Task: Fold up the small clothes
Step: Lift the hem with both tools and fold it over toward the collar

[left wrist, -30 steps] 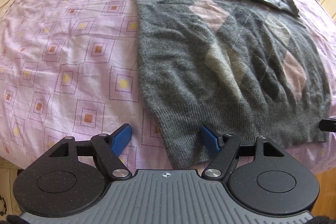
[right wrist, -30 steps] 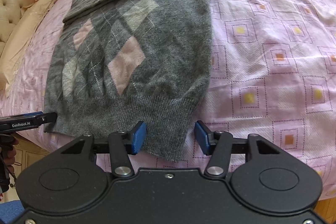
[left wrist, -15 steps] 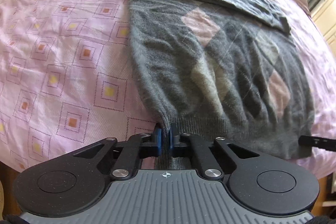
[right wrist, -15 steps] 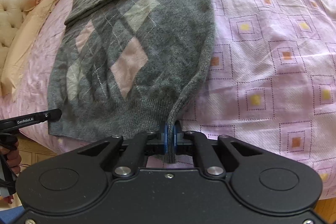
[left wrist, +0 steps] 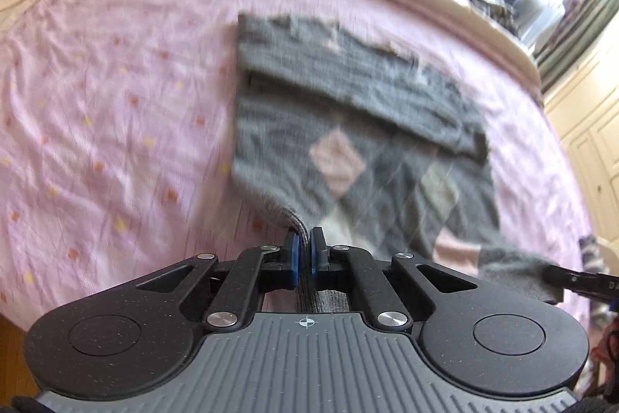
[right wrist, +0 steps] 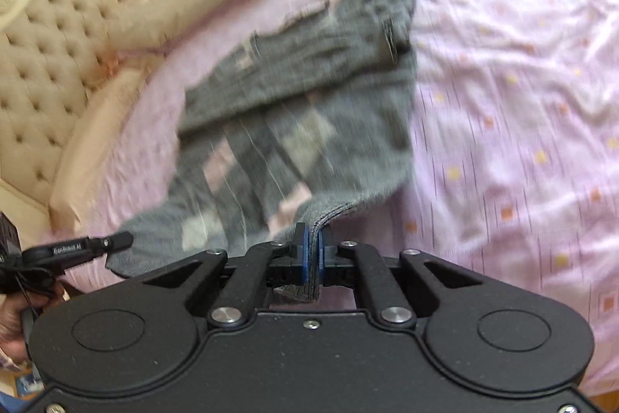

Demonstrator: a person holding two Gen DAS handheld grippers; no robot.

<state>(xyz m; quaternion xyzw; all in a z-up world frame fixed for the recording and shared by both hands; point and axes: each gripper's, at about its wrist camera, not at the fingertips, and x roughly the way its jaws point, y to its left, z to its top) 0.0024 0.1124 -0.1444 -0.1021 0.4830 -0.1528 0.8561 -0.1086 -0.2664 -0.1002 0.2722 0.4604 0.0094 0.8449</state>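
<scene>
Sweater [left wrist: 387, 149] hem lifted off the pink bedspread [left wrist: 116, 103]. Your left gripper [left wrist: 305, 250] and right gripper [right wrist: 312, 250] each pinch a hem corner tight

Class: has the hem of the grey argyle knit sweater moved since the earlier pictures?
Yes. The hem of the grey argyle knit sweater, pinched by the left gripper and right gripper, has lifted off the pink patterned bedspread towards the collar.
</scene>
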